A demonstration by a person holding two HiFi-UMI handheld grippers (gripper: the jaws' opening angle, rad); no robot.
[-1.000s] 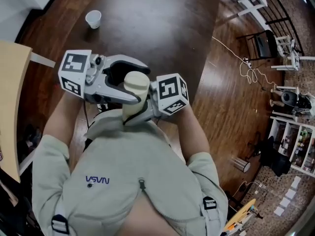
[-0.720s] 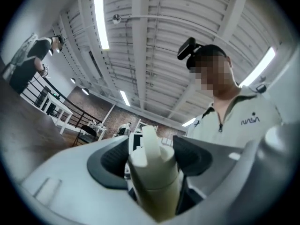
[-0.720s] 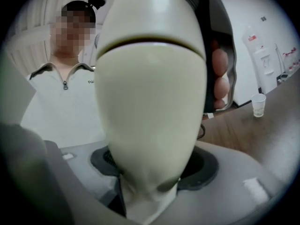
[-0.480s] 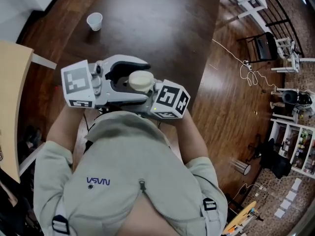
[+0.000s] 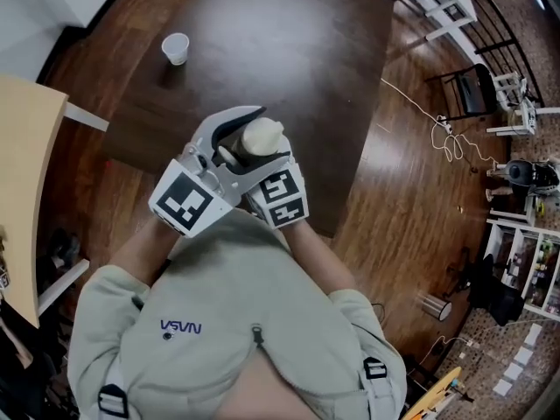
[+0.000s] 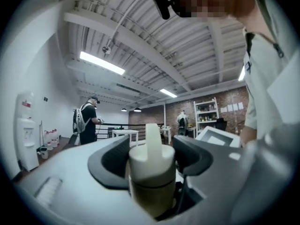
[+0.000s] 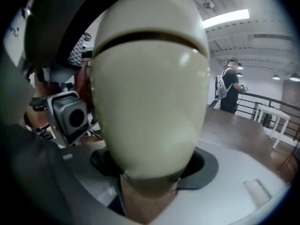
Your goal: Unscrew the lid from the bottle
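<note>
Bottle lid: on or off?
On. The lid sits flush on the cream bottle, with only a thin dark seam between them and no threads showing.

Ceiling strip lights [image 6: 102, 63] give bright, even light, soft glare lies on the table [image 5: 262, 24], fisheye edges bend and darken, and the close bottle [image 7: 150, 93] is blurred.

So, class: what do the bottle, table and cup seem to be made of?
Bottle: probably plastic, cream, matte; smooth and even, no sharp glints.
Table: dark wood or veneer, satin; brown tone, soft glare.
Cup: white paper or plastic; too small to tell.
</note>
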